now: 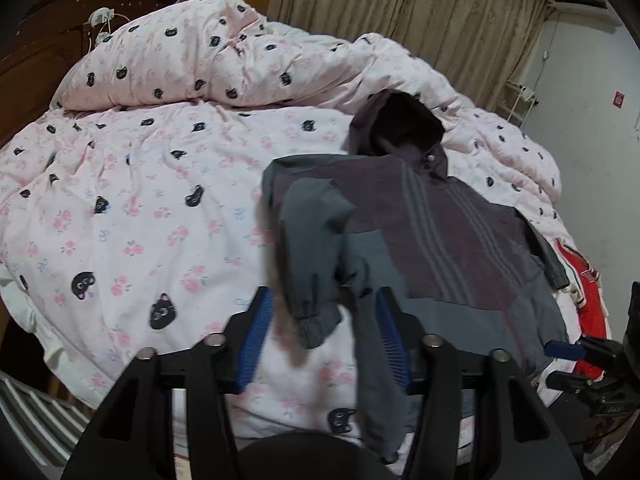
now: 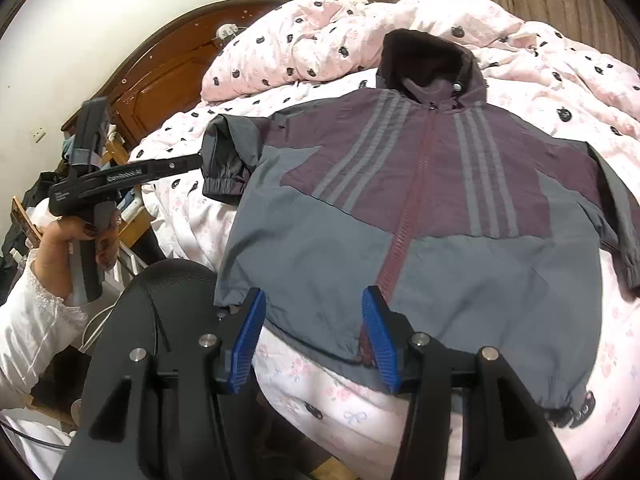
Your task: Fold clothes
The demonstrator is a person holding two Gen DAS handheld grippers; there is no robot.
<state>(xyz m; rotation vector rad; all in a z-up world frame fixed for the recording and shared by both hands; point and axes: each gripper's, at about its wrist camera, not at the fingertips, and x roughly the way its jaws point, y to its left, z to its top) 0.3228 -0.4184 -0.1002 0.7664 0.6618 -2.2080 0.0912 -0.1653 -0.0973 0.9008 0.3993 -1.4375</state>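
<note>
On the bed (image 2: 560,92), jacket (image 2: 420,216) lies lengthwise, hood (image 2: 424,60) toward headboard (image 2: 168,76).

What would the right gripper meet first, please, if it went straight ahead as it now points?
Most likely the grey hem of the hooded jacket: the open right gripper points right at it, though depth is hard to judge.

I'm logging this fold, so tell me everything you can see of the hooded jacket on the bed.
The jacket lies front-up on the pink printed duvet, zipped, its hood toward the headboard. It looks like thin woven shell fabric: plum chest with pale stripes, grey below, a maroon zip. One sleeve is folded up with its ribbed cuff raised at the left gripper. The right gripper hovers open over the hem.
</note>
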